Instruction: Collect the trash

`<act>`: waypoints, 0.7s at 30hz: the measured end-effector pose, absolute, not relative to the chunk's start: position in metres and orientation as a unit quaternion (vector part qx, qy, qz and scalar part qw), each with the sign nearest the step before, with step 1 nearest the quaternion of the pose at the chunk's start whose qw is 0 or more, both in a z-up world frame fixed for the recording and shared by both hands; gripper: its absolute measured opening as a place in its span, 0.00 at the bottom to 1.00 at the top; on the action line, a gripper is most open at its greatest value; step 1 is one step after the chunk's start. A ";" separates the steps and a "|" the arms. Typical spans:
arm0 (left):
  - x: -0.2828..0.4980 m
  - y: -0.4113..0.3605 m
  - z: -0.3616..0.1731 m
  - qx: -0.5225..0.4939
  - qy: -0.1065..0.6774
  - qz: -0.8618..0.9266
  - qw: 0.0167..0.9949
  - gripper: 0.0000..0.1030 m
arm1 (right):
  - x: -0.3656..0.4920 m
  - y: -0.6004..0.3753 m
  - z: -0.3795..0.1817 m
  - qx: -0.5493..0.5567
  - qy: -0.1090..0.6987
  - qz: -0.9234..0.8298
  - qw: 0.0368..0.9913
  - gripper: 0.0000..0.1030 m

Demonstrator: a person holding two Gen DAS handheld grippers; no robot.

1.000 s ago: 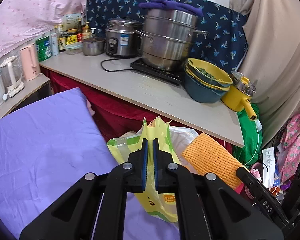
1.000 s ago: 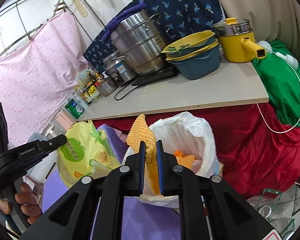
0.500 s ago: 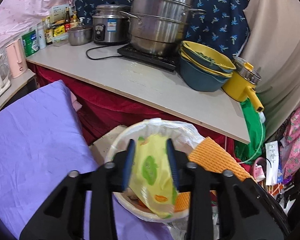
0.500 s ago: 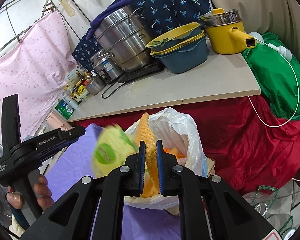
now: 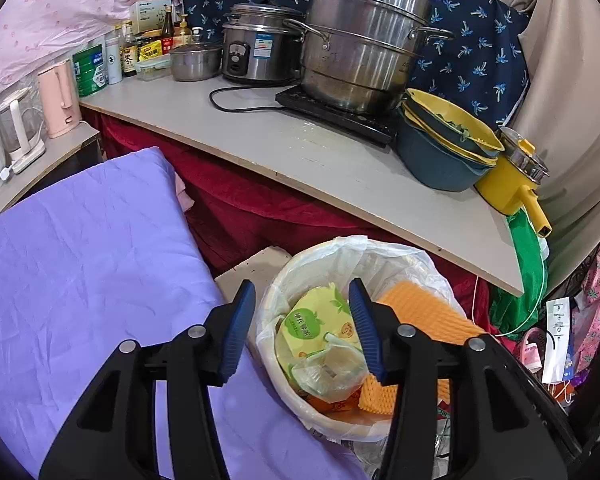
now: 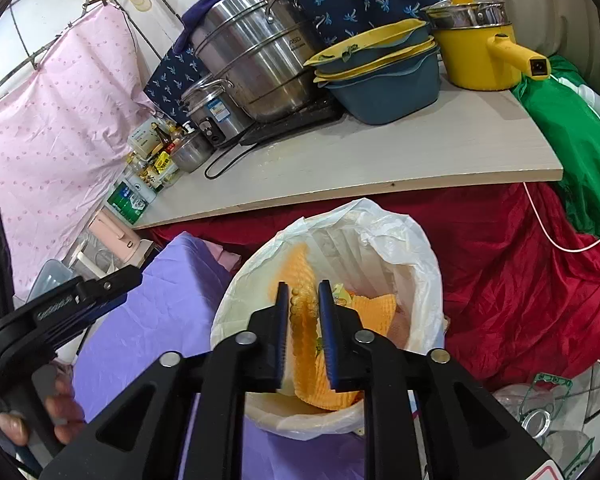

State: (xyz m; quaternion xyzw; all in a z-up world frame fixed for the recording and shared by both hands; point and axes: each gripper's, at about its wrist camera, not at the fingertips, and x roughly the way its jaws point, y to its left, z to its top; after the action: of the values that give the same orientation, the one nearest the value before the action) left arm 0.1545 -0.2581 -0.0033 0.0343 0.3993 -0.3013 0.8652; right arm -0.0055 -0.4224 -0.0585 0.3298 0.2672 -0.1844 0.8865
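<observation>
A purple cloth [image 5: 84, 264] is seen to the left of the trash bin [image 5: 296, 396], spread flat and reaching the bin's near rim. Over the bin's left edge the left gripper [image 5: 302, 322] is held with its jaws spread wide and nothing between them. Directly below that gap, inside the bin, a yellow-green snack bag [image 5: 316, 328] is seen lying on crumpled clear plastic, and the bin is lined with a white plastic bag [image 5: 400, 264] folded over its rim. Toward the right side of the bin an orange foam net [image 5: 424, 312] is seen, part of it resting inside the bin and part rising above the liner's edge.

In the right wrist view the right gripper [image 6: 304, 320] is positioned above the bin [image 6: 228, 312], its jaws set narrowly apart with the foam net [image 6: 304, 336] lying between the pads; whether the pads press it cannot be told. Behind the bin a red cloth [image 6: 520, 264] is draped beneath a pale countertop [image 6: 400, 152], on which a steel steamer pot [image 6: 256, 60], stacked basins [image 6: 380, 76] and a yellow pot [image 6: 476, 52] are set.
</observation>
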 end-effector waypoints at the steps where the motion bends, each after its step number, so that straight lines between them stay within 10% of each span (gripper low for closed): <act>1: 0.154 -0.257 -0.003 0.034 0.399 -0.301 0.866 0.52 | -0.003 -0.422 -0.058 0.331 0.266 -0.187 0.886 0.24; 21: 0.119 -0.228 0.013 0.061 0.362 -0.260 0.893 0.77 | -0.022 -0.391 -0.028 0.301 0.270 -0.176 0.897 0.47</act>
State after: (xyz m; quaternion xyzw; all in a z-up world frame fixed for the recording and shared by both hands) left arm 0.1187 -0.2276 0.0133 0.0605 0.3616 -0.2602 0.8933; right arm -0.0224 -0.3915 -0.0280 0.3010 0.2701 -0.1763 0.8974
